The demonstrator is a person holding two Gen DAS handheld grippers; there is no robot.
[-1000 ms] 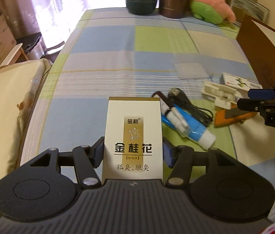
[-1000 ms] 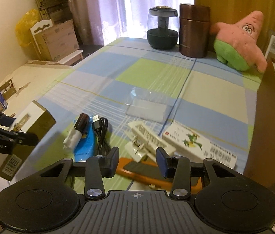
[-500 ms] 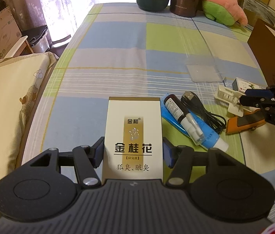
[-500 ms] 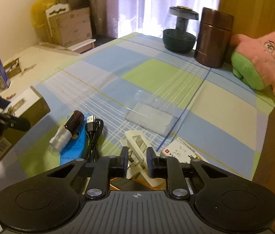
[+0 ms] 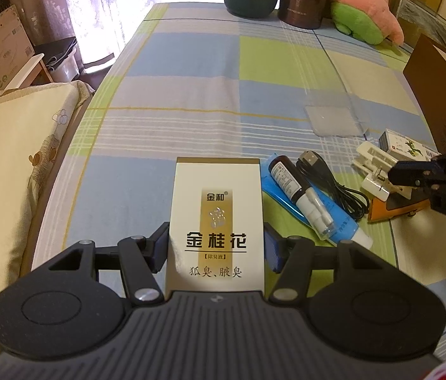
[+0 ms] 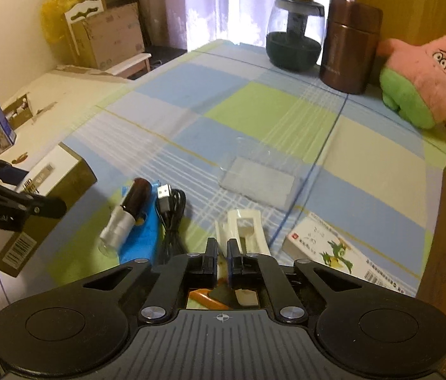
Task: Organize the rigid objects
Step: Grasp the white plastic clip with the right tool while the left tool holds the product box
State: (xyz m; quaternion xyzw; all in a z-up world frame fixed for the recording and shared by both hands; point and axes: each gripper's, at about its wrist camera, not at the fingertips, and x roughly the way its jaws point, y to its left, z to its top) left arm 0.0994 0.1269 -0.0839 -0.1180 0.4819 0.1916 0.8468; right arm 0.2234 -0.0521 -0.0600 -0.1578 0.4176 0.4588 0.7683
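Your left claw (image 5: 215,250) grips the white-and-gold box (image 5: 216,218) above the near bench (image 5: 175,63). Only the right view shows your right claw (image 6: 221,258) — clenched on the white clip (image 6: 243,226), orange cutter (image 6: 205,297) just beneath.

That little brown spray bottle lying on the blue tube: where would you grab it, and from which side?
Grip the brown spray bottle across its dark body, coming from above, a jaw on each long side. It lies flat on the blue tube, and its clear cap end is narrower. The black cable crowds one side, so go carefully.
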